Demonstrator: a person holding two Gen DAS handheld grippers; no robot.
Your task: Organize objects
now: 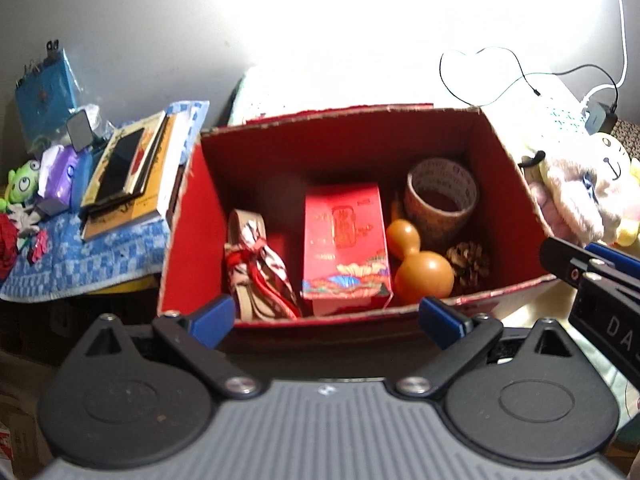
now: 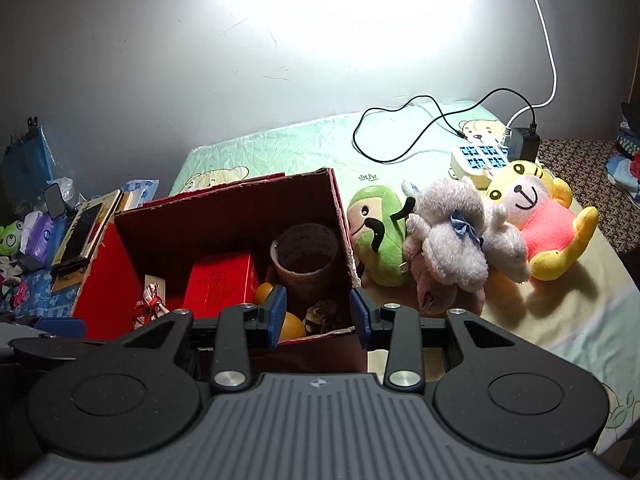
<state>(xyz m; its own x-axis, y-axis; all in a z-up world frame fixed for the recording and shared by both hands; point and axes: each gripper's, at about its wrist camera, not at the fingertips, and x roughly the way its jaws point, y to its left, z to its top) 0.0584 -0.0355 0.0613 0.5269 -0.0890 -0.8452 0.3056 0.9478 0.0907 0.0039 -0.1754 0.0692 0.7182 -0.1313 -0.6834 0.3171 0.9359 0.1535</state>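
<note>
I tilt both grippers down over the red cardboard box [image 1: 192, 216]. My left gripper [image 1: 326, 316] gapes wide at its near rim, holding nothing. My right gripper [image 2: 318, 312], at 3 o'clock of it, stands partly open and empty above the box's near right corner. Inside lie a red carton [image 1: 344, 248], gourd [image 1: 420, 260], tape roll [image 1: 442, 196] and pinecone [image 1: 470, 262].

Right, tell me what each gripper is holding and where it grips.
Nothing is held. The left gripper and the right gripper both stand open with empty jaws above the near edge of the red box.
</note>
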